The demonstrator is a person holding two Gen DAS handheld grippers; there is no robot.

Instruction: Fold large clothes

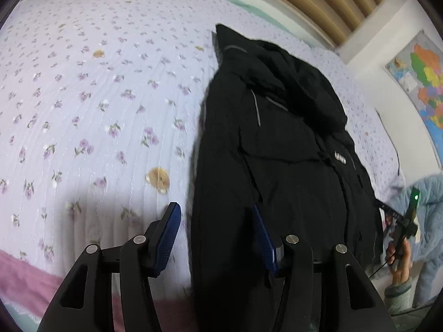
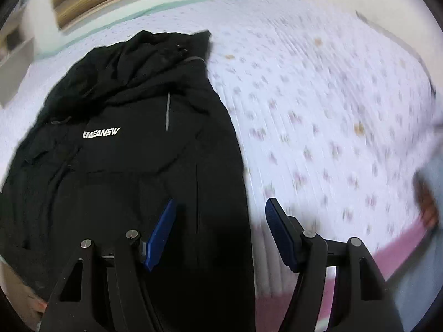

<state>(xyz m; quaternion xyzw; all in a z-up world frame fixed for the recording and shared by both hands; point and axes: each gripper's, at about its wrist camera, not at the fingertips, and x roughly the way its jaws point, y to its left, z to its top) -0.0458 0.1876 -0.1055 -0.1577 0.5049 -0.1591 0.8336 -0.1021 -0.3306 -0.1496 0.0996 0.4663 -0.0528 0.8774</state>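
Note:
A large black hooded jacket (image 1: 288, 166) lies lengthwise on a lilac floral bedspread (image 1: 97, 96), folded narrow, hood at the far end. It also shows in the right wrist view (image 2: 133, 152), with white lettering on the chest. My left gripper (image 1: 217, 235) is open and empty, hovering over the jacket's left edge near the hem. My right gripper (image 2: 220, 229) is open and empty, over the jacket's right edge near the hem, one finger above the cloth and one above the bedspread (image 2: 318, 110).
A slatted wooden headboard (image 1: 318, 2) runs along the far end of the bed. A colourful map (image 1: 423, 83) hangs on the right wall. The person's hand and pale blue quilted sleeve (image 1: 420, 221) show at the right edge. A pink sheet border (image 1: 25, 276) lines the near edge.

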